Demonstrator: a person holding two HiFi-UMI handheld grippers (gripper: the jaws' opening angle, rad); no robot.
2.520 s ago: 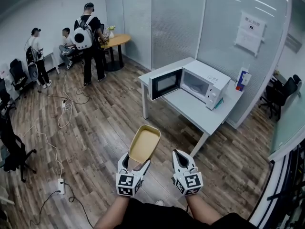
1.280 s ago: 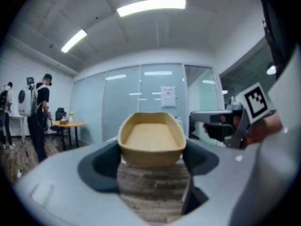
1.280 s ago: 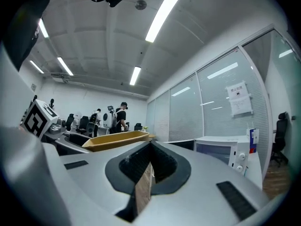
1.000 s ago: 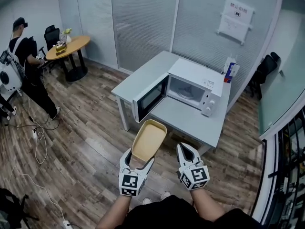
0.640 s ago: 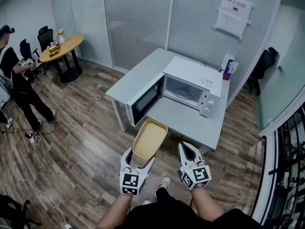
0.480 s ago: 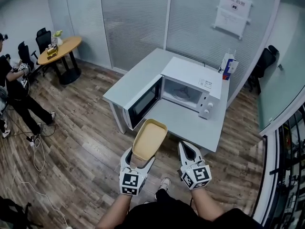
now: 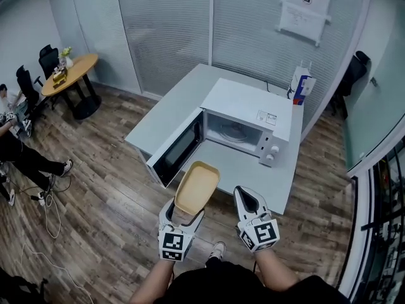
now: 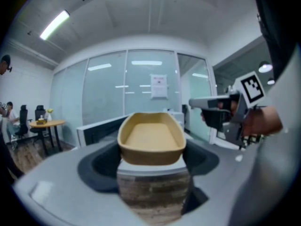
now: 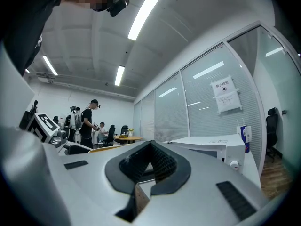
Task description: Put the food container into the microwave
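My left gripper (image 7: 181, 214) is shut on the near end of a tan oblong food container (image 7: 197, 187), which juts forward and is empty (image 8: 150, 136). The white microwave (image 7: 248, 114) stands on a grey table (image 7: 179, 102) ahead, its door (image 7: 175, 154) swung open toward me and the cavity with a glass turntable showing. The container's far end reaches over the table's near edge, just in front of the open door. My right gripper (image 7: 247, 201) is level beside the left one, shut, with nothing between its jaws (image 9: 148, 166).
A blue and white carton (image 7: 301, 85) stands behind the microwave. A glass wall with blinds and a posted notice (image 7: 305, 4) runs behind the table. At far left a round wooden table (image 7: 68, 72) and chairs stand, with a person's legs (image 7: 28, 156) and cables on the wood floor.
The microwave and its table have come closer and lower in the head view as I walked toward them. Both grippers keep the same pose, with the container held throughout.
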